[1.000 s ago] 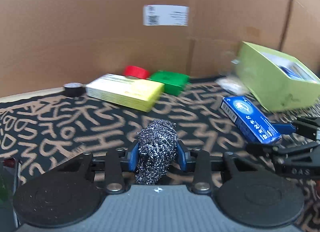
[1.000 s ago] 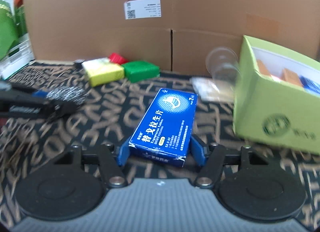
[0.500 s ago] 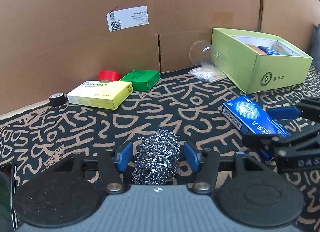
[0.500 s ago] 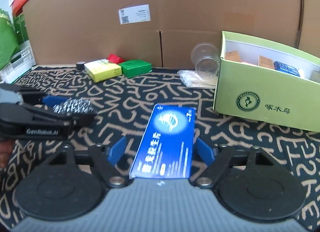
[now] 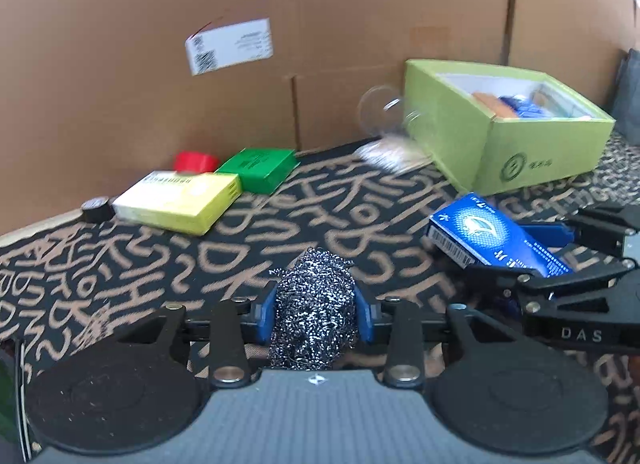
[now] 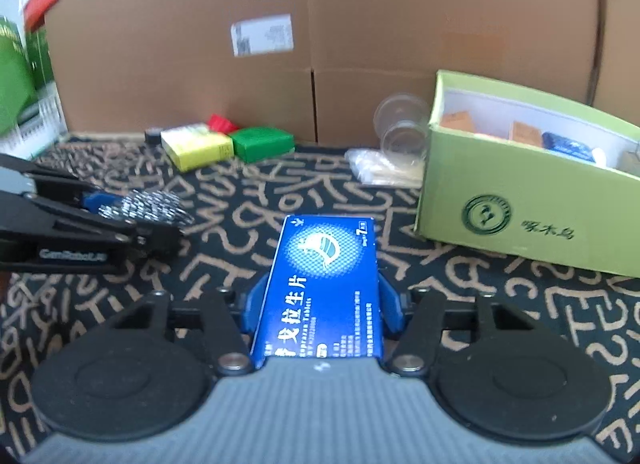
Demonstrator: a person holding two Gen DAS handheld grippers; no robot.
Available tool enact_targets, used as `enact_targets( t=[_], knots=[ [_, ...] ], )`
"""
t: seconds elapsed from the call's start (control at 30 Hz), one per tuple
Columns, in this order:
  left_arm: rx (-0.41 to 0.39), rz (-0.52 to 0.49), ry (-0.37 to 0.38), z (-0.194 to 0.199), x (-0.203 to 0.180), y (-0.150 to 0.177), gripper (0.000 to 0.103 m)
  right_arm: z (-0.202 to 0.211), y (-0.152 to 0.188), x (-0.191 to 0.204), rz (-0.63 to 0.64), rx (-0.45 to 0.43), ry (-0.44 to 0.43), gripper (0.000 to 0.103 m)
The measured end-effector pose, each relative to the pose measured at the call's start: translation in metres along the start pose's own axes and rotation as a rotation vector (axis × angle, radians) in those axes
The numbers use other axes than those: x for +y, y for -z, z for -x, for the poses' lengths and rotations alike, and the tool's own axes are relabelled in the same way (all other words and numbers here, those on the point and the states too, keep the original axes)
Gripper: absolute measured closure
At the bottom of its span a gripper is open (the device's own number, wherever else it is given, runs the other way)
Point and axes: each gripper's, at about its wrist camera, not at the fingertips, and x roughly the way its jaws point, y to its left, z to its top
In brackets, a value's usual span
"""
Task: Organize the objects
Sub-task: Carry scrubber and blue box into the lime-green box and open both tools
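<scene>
I am closing the left gripper [image 5: 316, 314] on the scourer [image 5: 314, 304] and the right gripper [image 6: 320, 310] on the blue box [image 6: 324, 284], both probably clear of the surface [image 6: 248, 232]; I am keeping them level toward the green box [image 6: 520, 200].

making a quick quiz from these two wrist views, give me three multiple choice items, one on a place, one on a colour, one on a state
1. Where is the green box?
A. inside the lime carton
B. on the patterned mat by the cardboard wall, beside the yellow box
C. in the left gripper

2. What colour is the medicine box in the right gripper?
A. blue
B. red
C. white

3. What state is the lime carton in?
A. taped shut
B. lying flattened
C. open on top, with items inside

Key: 1 B, it lies next to the yellow box near the wall. 2 A, its printed face is blue. 3 C, small boxes show over its rim.
</scene>
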Motion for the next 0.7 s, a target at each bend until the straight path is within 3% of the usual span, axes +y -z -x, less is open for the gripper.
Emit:
enact_targets(
  t=[0.17, 0.3, 0.53, 0.7],
  knots=[
    [-0.046, -0.015, 0.074, 0.011, -0.024, -0.027, 0.062, 0.037, -0.009, -0.017, -0.027, -0.096, -0.033, 0.047],
    [-0.107, -0.013, 0.153, 0.023, -0.045, -0.058, 0.062, 0.071, -0.020, -0.036, -0.026, -0.191, -0.005, 0.047],
    [-0.205, -0.009, 0.254, 0.028, -0.096, -0.120, 0.062, 0.114, -0.046, -0.091, -0.046, -0.328, 0.178, 0.047],
    [-0.191, 0.038, 0.315, 0.004, -0.139, -0.161, 0.062, 0.116, -0.066, -0.139, -0.078, -0.370, 0.300, 0.047]
  ],
)
